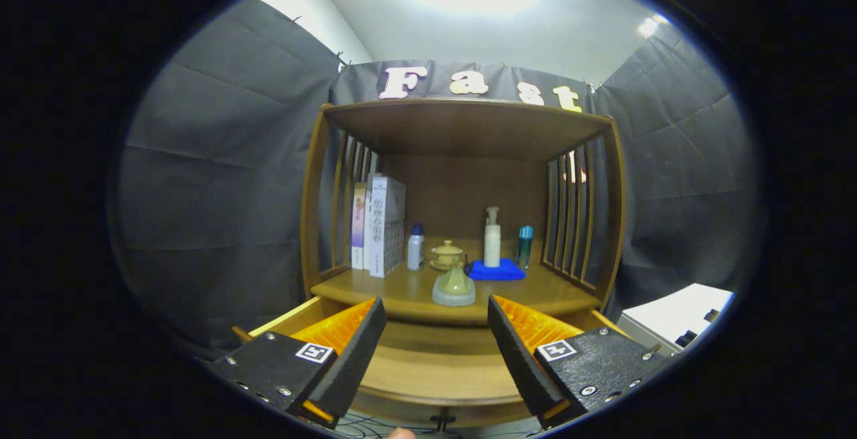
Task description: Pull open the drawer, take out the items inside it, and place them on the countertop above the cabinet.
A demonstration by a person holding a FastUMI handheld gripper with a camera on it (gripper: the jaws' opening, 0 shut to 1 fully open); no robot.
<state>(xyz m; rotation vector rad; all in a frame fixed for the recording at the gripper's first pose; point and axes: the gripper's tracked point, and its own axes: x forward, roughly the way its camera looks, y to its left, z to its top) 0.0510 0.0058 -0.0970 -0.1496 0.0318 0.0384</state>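
In the gripper view the tongs (pixel 436 345) sit at the bottom of the frame, spread wide and released, with nothing between the two fingers and neither finger touching anything. In the gap between them, at lower centre, lies the drawer (pixel 442 372), pulled out toward the camera; the bare wooden floor of it is what shows, and I cannot tell whether anything lies in the parts hidden behind the fingers. Just above it, at centre, is the tabletop (pixel 542 295) of the wooden cabinet (pixel 315 191), roofed by a shelf with slatted sides. Nearest the front edge stands a pale green lidded pot (pixel 454 286). Behind it sit a small yellow lidded cup (pixel 446 253), a blue cloth (pixel 497 270) with a white pump bottle (pixel 492 238) on it, and a teal bottle (pixel 525 245) to the right. Left of centre are a small white bottle (pixel 416 247) and upright boxes (pixel 385 225).
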